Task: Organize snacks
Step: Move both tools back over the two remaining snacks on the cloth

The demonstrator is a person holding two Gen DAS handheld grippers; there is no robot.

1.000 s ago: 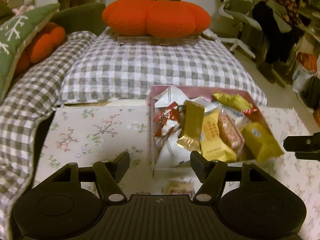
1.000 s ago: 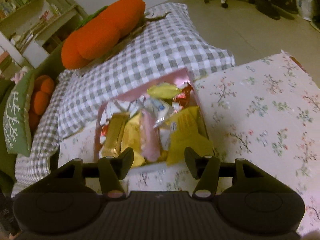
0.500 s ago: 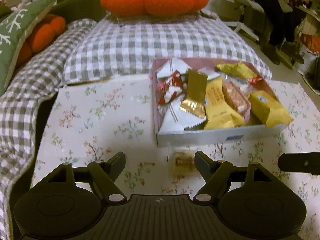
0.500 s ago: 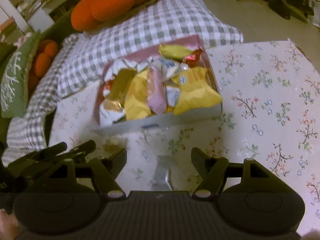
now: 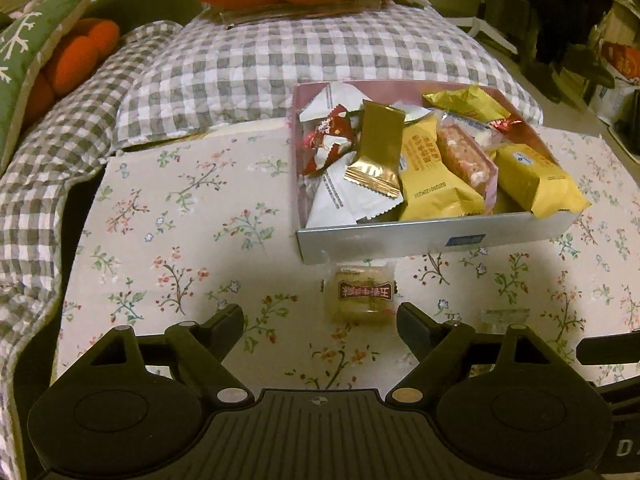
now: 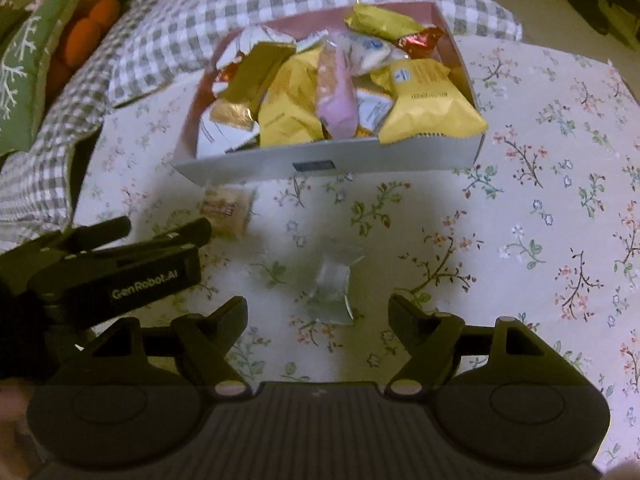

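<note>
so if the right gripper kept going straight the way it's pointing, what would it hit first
Most likely the small clear-wrapped snack lying on the floral tablecloth, roughly centred ahead of the open right gripper; nothing stands between them, though depth is uncertain.

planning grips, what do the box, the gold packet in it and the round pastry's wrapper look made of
Box: thin card, matte grey outside, flat folded walls. Gold packet: metallic foil film, shiny with crimped ends. Round pastry's wrapper: clear plastic film, likely, since the pastry shows through.
</note>
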